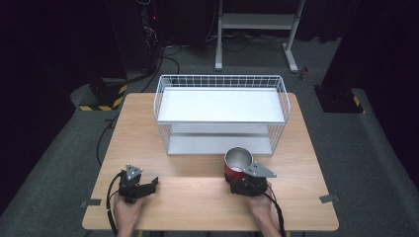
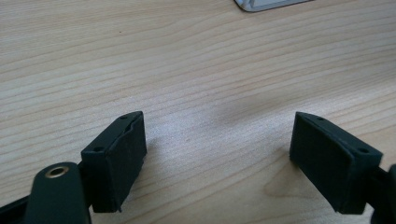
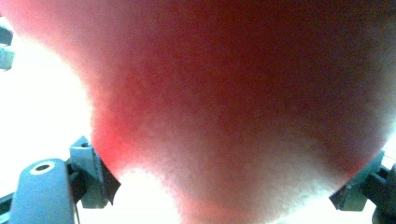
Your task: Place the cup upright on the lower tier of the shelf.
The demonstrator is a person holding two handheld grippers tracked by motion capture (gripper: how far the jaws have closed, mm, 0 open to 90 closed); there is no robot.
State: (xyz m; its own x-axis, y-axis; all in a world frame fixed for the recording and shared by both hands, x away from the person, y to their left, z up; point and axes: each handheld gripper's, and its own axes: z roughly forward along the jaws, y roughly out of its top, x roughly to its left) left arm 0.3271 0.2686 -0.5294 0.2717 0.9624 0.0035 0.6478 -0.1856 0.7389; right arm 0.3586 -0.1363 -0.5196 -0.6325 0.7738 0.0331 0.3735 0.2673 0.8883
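Bare wood lay all around the left gripper point(image 1: 148, 186), which rested near the table's point(image 1: 197, 197) front left corner with its jaws spread wide and nothing between them; in the left gripper view the black pads point(image 2: 119, 161) stood well apart over plain tabletop, and a corner of the basket's base showed at the top edge. Between the two grippers the front strip of the table was open, with free room out to the front edge. Further right, the right gripper point(image 1: 236, 174) held a red cup point(image 1: 237, 161) with a shiny metal inside, upright, its open mouth up. The jaws stood wide and pressed on the cup's sides; in the right gripper view the blurred red wall point(image 3: 224, 107) sat between both pads. The cup stood just in front of the white wire basket point(image 1: 221, 111), near its front right corner, close to its lower shelf edge. To the right of the cup the table stayed bare out to its right edge.
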